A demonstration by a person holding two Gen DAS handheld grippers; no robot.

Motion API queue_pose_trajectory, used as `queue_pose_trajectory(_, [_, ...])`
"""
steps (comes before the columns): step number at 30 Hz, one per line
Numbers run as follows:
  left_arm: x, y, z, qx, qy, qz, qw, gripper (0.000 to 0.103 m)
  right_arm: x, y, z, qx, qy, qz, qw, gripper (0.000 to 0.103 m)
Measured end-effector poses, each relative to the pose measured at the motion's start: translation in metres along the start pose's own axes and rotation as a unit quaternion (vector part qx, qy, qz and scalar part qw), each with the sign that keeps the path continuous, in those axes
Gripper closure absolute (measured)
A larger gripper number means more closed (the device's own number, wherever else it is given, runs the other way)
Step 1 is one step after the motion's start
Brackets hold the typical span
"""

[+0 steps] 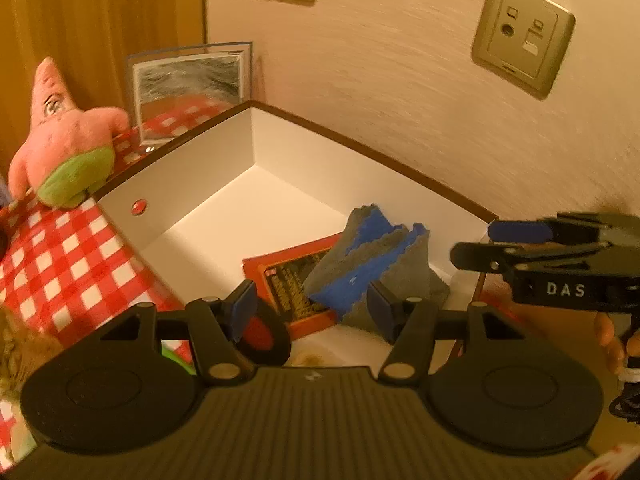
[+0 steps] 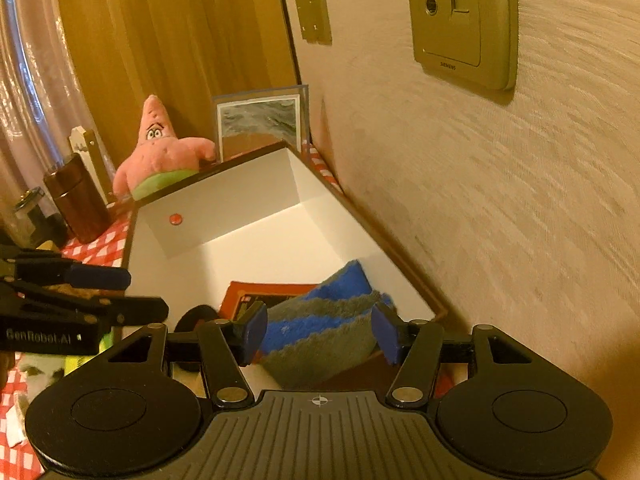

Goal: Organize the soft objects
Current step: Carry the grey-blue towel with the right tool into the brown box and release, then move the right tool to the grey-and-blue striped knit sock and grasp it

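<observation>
A folded blue and grey cloth (image 1: 372,268) lies in the near right corner of a white box (image 1: 208,168), partly on an orange-framed flat item (image 1: 288,280). My left gripper (image 1: 312,306) hangs open just above the box, its blue pads either side of the cloth's near edge and not pressing it. In the right wrist view the cloth (image 2: 320,328) sits between the spread pads of my right gripper (image 2: 320,332), which is open too. Each gripper shows from the side in the other's view: right gripper (image 1: 492,244), left gripper (image 2: 146,294). A pink star plush (image 1: 64,148) stands outside the box.
The box stands against a textured wall (image 1: 400,92) on a red-checked tablecloth (image 1: 60,256). A black disc with a red centre (image 1: 260,332) lies in the box's near part. A picture frame (image 1: 188,84) leans in the corner. A brown canister (image 2: 76,196) stands beside the plush.
</observation>
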State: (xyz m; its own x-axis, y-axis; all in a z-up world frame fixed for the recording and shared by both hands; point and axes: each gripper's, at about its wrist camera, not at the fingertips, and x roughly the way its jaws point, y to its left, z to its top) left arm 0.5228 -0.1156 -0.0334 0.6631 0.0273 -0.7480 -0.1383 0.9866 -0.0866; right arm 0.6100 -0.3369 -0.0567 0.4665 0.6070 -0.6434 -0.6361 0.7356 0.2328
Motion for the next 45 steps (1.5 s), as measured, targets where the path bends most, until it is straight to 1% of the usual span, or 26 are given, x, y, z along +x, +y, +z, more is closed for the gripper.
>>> queue_pose_trajectory(3, [-0.014, 0.007, -0.006, -0.008, -0.005, -0.002, 1.0000, 0.045, -0.008, 0.005, -0.005, 0.003, 0.001, 0.004, 1.000, 0.045])
queue_pose_trajectory(8, [-0.041, 0.016, -0.022, -0.015, -0.012, -0.006, 0.9998, 0.045, -0.027, 0.015, -0.013, 0.014, -0.011, 0.013, 1.000, 0.045])
queue_pose_trajectory(15, [-0.081, 0.031, -0.057, -0.026, -0.016, -0.007, 0.9995, 0.045, -0.058, 0.033, -0.031, 0.039, -0.036, 0.019, 0.998, 0.045])
queue_pose_trajectory(20, [-0.104, 0.043, -0.082, -0.035, -0.011, -0.006, 0.9993, 0.045, -0.076, 0.056, -0.043, 0.037, -0.038, 0.027, 0.998, 0.045])
queue_pose_trajectory(29, [-0.142, 0.071, -0.121, -0.049, -0.008, -0.001, 0.9988, 0.045, -0.086, 0.103, -0.066, 0.041, -0.015, 0.051, 0.998, 0.045])
queue_pose_trajectory(35, [-0.165, 0.098, -0.151, -0.064, 0.001, 0.013, 0.9979, 0.045, -0.083, 0.140, -0.086, 0.037, 0.004, 0.058, 0.998, 0.045])
queue_pose_trajectory(45, [-0.202, 0.154, -0.205, -0.104, 0.012, 0.061, 0.9926, 0.045, -0.055, 0.211, -0.124, -0.006, 0.062, 0.084, 0.995, 0.045])
